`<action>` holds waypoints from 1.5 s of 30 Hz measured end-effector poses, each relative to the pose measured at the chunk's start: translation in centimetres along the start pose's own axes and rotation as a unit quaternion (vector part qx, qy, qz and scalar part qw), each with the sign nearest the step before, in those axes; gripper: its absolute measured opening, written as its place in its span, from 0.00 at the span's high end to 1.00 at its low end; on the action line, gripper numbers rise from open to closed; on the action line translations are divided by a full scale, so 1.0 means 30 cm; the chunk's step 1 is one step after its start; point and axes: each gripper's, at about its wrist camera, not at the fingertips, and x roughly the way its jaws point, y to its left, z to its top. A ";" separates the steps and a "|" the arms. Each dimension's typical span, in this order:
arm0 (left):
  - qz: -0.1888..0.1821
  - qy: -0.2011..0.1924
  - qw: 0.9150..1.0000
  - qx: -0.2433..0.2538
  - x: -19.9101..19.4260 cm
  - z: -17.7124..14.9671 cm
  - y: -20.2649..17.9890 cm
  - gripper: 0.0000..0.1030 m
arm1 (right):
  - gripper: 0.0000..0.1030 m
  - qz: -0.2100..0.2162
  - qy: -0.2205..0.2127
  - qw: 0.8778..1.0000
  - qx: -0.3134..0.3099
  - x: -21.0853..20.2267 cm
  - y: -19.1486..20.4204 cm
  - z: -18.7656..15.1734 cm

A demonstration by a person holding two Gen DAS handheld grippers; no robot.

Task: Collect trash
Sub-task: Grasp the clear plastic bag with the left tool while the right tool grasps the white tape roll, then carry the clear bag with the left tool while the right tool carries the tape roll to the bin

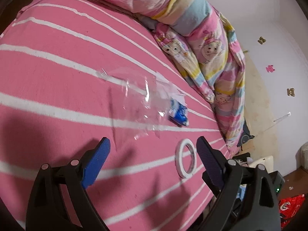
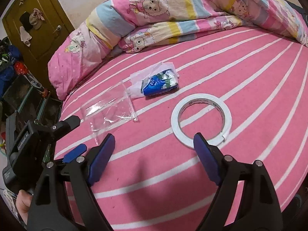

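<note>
Ahead of both hand-held grippers, on the pink striped bed sheet, three loose items are seen, and none has been collected yet. The right hand-held gripper is held with its jaws spread wide and nothing between them; the tape roll lies just beyond its right fingertip, flat on the sheet. Farther ahead, a crumpled blue and white wrapper rests on a scrap of white plastic, and to the left of it a clear plastic bag lies flat.

The left hand-held gripper is likewise held open and empty. From its view the clear plastic bag sits straight ahead of the gap between the fingers, the blue and white wrapper just past the bag to the right, and the tape roll close beside the right fingertip. In the right wrist view the left hand-held gripper is seen near the bag's near corner, apart from it.

A folded cartoon-print quilt is piled beyond the items. No bin or collecting bag is identifiable in either view. The task is judged to be at its start: every piece remains to be picked up, and the bag and the tape roll appear the likeliest first grasps.
</note>
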 end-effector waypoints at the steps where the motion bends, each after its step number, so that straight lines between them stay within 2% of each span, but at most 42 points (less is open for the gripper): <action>1: 0.006 -0.003 1.000 0.000 0.007 0.014 0.009 0.14 | 0.20 -0.001 0.002 1.000 0.003 0.019 -0.012 0.004; 8: 0.022 -0.006 1.000 -0.005 0.067 0.062 0.032 0.15 | 0.24 -0.005 0.013 1.000 0.016 0.104 -0.061 0.029; 14: 0.062 -0.008 0.997 0.046 0.134 0.069 -0.008 0.15 | 0.25 -0.011 0.025 1.000 0.009 0.180 -0.074 0.043; 18: 0.067 -0.009 0.996 0.065 0.156 0.069 -0.025 0.17 | 0.32 -0.017 0.041 0.999 0.009 0.231 -0.085 0.034; 19: 0.062 -0.008 0.996 0.065 0.159 0.069 -0.024 0.21 | 0.33 -0.018 0.038 0.999 0.006 0.235 -0.086 0.032; 20: 0.047 -0.001 0.997 0.060 0.167 0.067 -0.018 0.35 | 0.33 -0.018 0.038 0.999 0.006 0.237 -0.087 0.030; 21: 0.037 0.008 0.998 0.049 0.176 0.065 -0.007 0.40 | 0.34 -0.018 0.037 0.999 0.006 0.241 -0.092 0.028; 22: 0.036 0.006 0.998 0.046 0.176 0.060 -0.006 0.43 | 0.40 -0.022 0.036 0.999 0.007 0.240 -0.096 0.028; 23: 0.036 0.007 0.998 0.047 0.177 0.055 -0.007 0.55 | 0.45 -0.028 0.037 0.999 0.007 0.241 -0.102 0.027; 24: 0.031 0.016 0.998 0.046 0.185 0.052 -0.006 0.68 | 0.60 -0.034 0.037 0.999 0.006 0.242 -0.103 0.024; 25: 0.019 0.032 0.999 0.038 0.200 0.046 -0.002 0.71 | 0.73 -0.041 0.038 0.998 0.005 0.239 -0.111 0.021; 26: 0.011 0.038 0.999 0.029 0.208 0.037 0.003 0.75 | 0.77 -0.040 0.038 0.998 0.005 0.236 -0.111 0.019; 28: 0.006 0.039 0.999 0.027 0.210 0.024 -0.002 0.77 | 0.83 -0.039 0.038 0.999 0.003 0.220 -0.115 0.006; 35: -0.029 0.060 0.998 0.004 0.194 -0.046 -0.019 0.83 | 0.84 -0.026 0.033 0.999 0.024 0.117 -0.114 -0.045; 38: -0.035 0.066 0.997 0.005 0.164 -0.105 -0.037 0.83 | 0.84 -0.022 0.028 0.999 0.033 0.039 -0.110 -0.066; 45: -0.079 0.073 0.994 -0.008 0.066 -0.240 -0.067 0.83 | 0.84 -0.011 0.006 0.999 0.029 -0.180 -0.087 -0.126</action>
